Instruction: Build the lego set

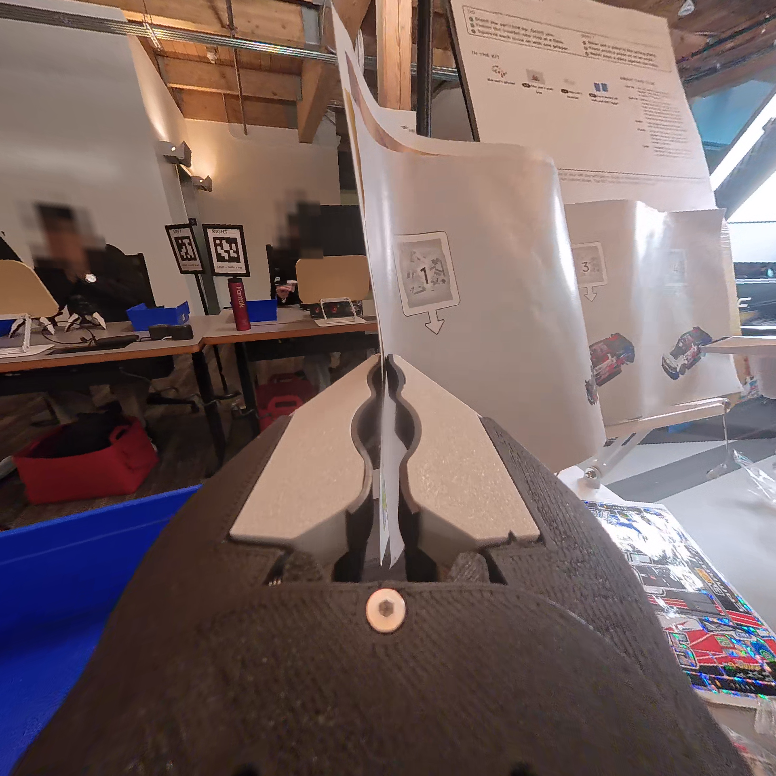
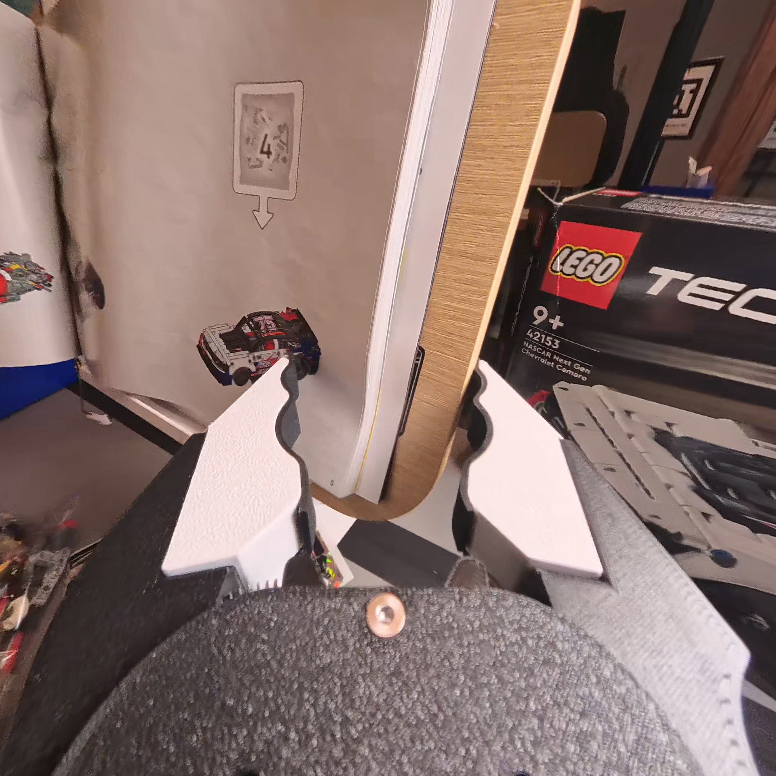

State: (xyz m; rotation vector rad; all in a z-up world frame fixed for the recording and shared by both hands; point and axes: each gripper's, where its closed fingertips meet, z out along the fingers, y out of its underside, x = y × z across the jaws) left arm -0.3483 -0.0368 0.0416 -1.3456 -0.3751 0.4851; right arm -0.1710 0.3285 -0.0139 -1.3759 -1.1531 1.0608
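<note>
Booklet page [image 1: 483,268] pinched in left tool [image 1: 385,361]; right tool [image 2: 384,373] agape.

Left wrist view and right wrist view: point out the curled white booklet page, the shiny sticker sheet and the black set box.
Curled white booklet page [image 1: 483,294], left wrist view, page middle.
Shiny sticker sheet [image 1: 688,604], left wrist view, sheet's centre.
Black set box [image 2: 672,319], right wrist view, front face.

The left gripper [image 1: 384,361] is pointing toward twelve o'clock, its jaws pressing together with only a thin sheet pinched between them. The right gripper [image 2: 384,369] is aiming at twelve o'clock too, its jaws standing wide apart.
</note>
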